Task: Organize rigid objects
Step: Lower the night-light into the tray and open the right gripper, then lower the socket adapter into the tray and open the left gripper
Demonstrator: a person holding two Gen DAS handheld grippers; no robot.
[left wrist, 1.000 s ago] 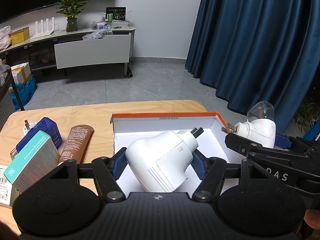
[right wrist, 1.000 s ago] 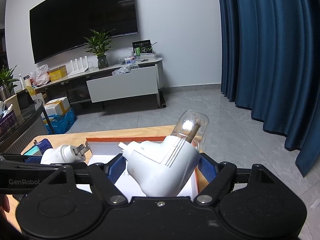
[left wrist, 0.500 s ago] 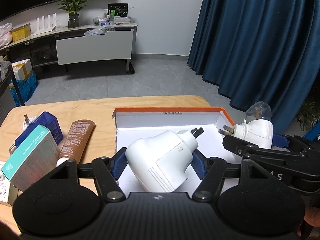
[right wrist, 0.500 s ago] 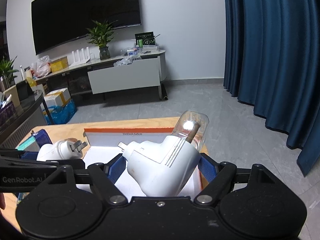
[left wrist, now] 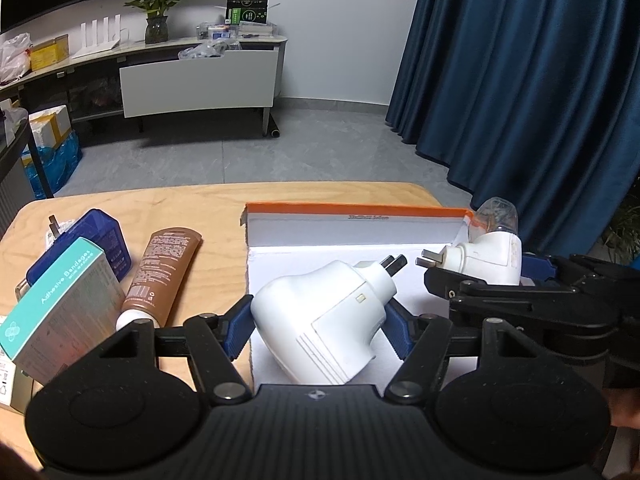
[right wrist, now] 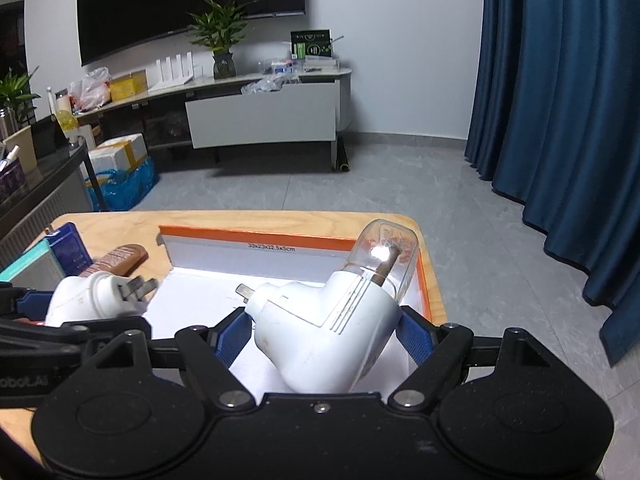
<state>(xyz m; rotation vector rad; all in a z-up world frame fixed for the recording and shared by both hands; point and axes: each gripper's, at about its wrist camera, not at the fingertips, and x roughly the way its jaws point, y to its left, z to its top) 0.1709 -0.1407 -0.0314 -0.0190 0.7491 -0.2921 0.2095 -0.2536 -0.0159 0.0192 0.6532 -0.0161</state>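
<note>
Left gripper: clamped on a white plug.
Right gripper: wide, pinching a vaporizer.
Risk: both crowd the box; collision at 3 o'clock (bottle may crack).

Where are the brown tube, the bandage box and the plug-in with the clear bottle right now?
brown tube [left wrist: 166, 276], left wrist view, middle of its body.
bandage box [left wrist: 64, 284], left wrist view, teal top face.
plug-in with clear bottle [right wrist: 332, 332], right wrist view, white housing.
</note>
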